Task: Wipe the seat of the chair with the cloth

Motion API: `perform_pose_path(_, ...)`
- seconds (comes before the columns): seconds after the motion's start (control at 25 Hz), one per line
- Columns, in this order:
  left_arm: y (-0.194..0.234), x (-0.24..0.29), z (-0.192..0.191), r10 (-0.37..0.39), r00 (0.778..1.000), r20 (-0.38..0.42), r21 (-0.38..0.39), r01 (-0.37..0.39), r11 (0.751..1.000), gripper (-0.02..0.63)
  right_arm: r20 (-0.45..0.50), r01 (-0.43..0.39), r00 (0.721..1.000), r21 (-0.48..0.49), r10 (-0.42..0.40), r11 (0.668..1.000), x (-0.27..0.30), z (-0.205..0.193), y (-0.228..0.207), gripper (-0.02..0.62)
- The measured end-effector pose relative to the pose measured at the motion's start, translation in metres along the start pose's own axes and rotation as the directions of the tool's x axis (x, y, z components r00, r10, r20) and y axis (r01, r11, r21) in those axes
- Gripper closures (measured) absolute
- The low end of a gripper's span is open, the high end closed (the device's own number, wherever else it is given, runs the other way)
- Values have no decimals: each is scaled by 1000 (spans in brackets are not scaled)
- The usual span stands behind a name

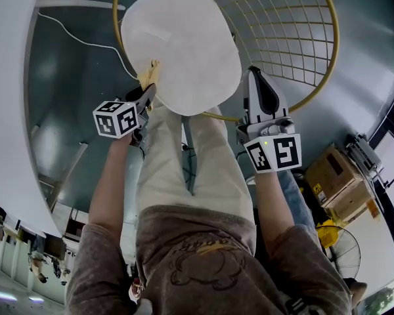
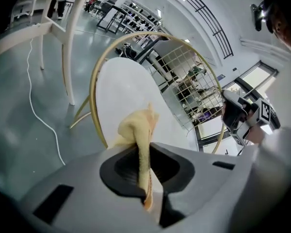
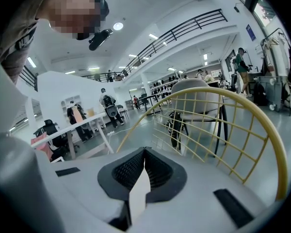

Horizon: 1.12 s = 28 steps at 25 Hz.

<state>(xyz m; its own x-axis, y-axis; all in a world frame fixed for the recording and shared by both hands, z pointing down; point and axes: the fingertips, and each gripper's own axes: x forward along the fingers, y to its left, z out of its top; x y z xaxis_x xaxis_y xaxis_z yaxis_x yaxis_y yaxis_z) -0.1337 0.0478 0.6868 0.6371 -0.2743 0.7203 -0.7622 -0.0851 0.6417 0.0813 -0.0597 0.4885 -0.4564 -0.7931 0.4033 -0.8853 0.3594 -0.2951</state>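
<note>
While the cloth (image 1: pixel 149 74) is hanging at the seat's (image 1: pixel 180 44) left edge, I am pinching it in the left gripper (image 1: pixel 146 96), jaws clenched on the yellow fold with a bunch sticking out past the tips. Both forearms (image 1: pixel 115 182) are stretching forward toward the seat. I am holding the right gripper (image 1: pixel 254 77) just off the seat's right edge, beside the gold rim (image 1: pixel 306 98), its jaws pressed together on nothing.

Cloth (image 2: pixel 138 130) soft yellow fabric; seat (image 1: pixel 180 48) smooth matt white; chair frame (image 1: pixel 328 64) glossy yellow metal.
</note>
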Motion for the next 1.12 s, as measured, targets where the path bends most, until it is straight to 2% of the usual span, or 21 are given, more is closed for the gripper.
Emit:
perform_pose_path(0.16,-17,16,-6,-22,999,-44,-16,22,1000,560,1,6,1000,4,-6,1000,-5,3,-5,571)
perform_pose_path(0.36,-38,41,-10,-102,993,-59,-78,98,992,560,-6,9,1000,5,-9,1000,-7,-1,-7,571)
perform_pose_path(0.52,-61,59,-9,-160,985,-66,-93,153,984,560,-2,14,1000,3,-14,1000,-10,3,-12,571)
perform_pose_path(1.12,-158,141,-1,-333,931,-147,-92,322,942,560,-7,37,999,3,-37,999,-20,1,-24,571)
